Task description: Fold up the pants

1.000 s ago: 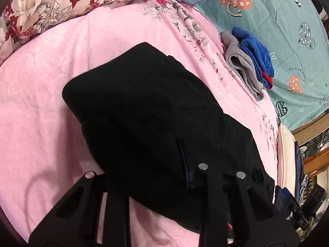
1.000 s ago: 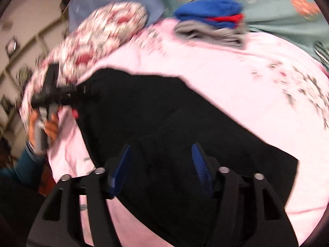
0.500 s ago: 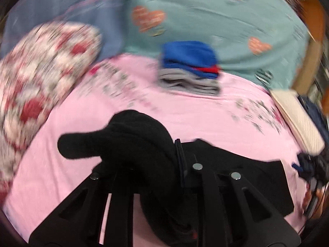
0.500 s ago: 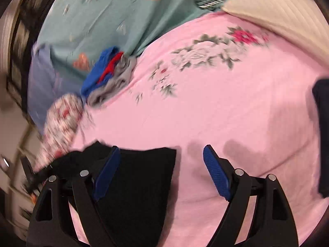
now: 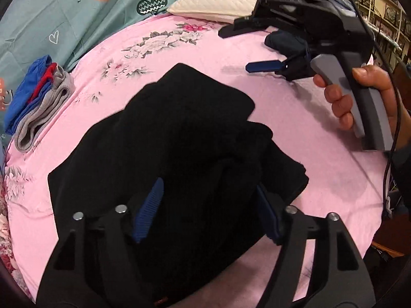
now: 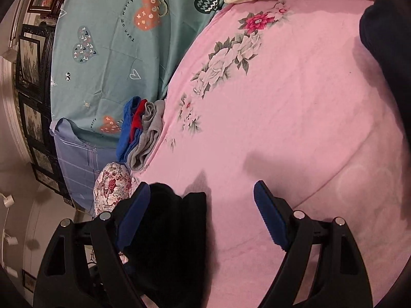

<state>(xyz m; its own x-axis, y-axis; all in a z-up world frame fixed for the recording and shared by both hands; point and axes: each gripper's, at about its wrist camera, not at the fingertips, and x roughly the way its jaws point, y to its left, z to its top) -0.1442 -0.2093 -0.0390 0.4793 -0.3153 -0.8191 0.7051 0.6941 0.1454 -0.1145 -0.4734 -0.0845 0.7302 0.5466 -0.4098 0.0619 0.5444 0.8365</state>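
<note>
The black pants [image 5: 179, 141] lie in a folded, bunched heap on the pink bedspread [image 5: 295, 133]. My left gripper [image 5: 210, 205] is open, its blue pads [image 5: 150, 210] spread on either side of the near fold, just above the cloth. My right gripper [image 5: 246, 48] shows in the left wrist view, held in a hand at the far right, open and clear of the pants. In the right wrist view the right gripper [image 6: 200, 205] is open over bare bedspread [image 6: 282, 102], with an edge of the pants [image 6: 174, 225] by its left finger.
A stack of folded blue, red and grey clothes [image 5: 36, 100] lies at the bedspread's left edge, also in the right wrist view [image 6: 141, 131]. A cream cushion [image 5: 215, 2] and a dark garment [image 5: 285, 42] sit at the far side. A teal sheet [image 6: 115, 38] lies beyond.
My left gripper carried a fold of the pants over, then opened and let it go. My right gripper swung away from the pants and stays open.
</note>
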